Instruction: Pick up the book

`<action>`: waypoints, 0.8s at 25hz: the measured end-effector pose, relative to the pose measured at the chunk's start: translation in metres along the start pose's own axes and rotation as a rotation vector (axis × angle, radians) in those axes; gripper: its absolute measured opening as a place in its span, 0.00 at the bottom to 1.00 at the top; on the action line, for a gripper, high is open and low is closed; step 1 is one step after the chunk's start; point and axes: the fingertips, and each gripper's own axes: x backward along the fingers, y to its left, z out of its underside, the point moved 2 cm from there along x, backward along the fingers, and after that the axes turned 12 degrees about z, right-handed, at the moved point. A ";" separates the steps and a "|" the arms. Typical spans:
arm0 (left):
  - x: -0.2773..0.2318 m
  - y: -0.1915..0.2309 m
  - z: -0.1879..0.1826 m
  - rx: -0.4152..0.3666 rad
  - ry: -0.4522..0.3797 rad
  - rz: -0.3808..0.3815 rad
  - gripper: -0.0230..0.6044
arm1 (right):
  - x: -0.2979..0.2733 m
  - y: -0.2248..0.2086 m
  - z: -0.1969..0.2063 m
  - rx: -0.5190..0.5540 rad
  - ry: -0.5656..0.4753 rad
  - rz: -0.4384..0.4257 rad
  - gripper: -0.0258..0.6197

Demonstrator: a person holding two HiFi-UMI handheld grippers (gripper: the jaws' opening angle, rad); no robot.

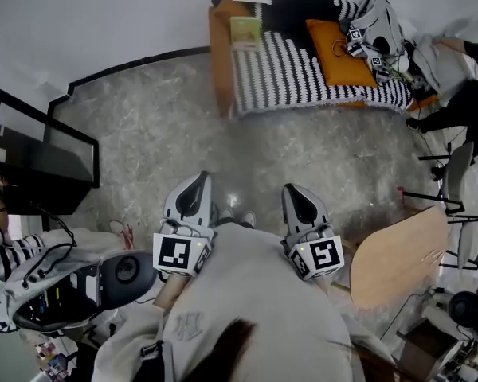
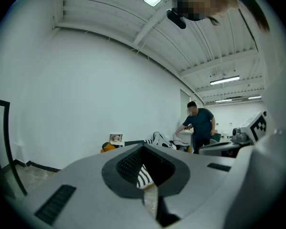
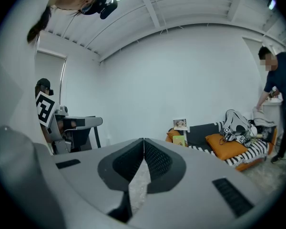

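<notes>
**Book far ahead on the sofa, both grippers closed**

Nearest to the head camera are the person's hair and pale sweatshirt. Just beyond them the left gripper point(image 1: 199, 178) and the right gripper point(image 1: 295, 191) are held side by side over the stone floor. Both point toward the sofa point(image 1: 287, 70).

In its own view, the left gripper point(image 2: 144, 146) has its jaws together at the tip, with nothing between them. The right gripper point(image 3: 144, 140) is the same, its two pads meeting along one line and holding nothing.

The green book point(image 1: 245, 32) is on the sofa, at the end away from the orange cushion point(image 1: 338, 50), close to the wooden side. It is well apart from both grippers, straight ahead across the floor. In the right gripper view the book point(image 3: 179, 140) shows just to the right of the jaw tips. It seems to lean with its long side upward, though it is too small to be sure.

I judge that neither gripper is clearly nearer, since the book lies almost midway between their two lines. The person must first walk to the sofa and open the jaws.
</notes>
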 end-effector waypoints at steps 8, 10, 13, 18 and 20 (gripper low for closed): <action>-0.013 -0.018 0.008 -0.005 -0.006 0.024 0.05 | 0.014 -0.011 0.000 -0.010 -0.023 -0.029 0.07; -0.016 -0.023 0.009 -0.003 -0.016 0.034 0.05 | 0.018 -0.015 0.004 -0.023 -0.021 -0.023 0.07; -0.022 -0.029 0.008 -0.012 -0.013 0.044 0.05 | 0.019 -0.022 0.005 -0.030 -0.016 -0.018 0.07; -0.034 -0.020 0.009 0.004 0.005 0.034 0.05 | 0.004 -0.029 0.007 -0.031 0.009 -0.022 0.07; -0.043 -0.011 0.009 0.011 0.008 0.032 0.05 | -0.007 -0.031 0.007 -0.033 0.016 -0.024 0.07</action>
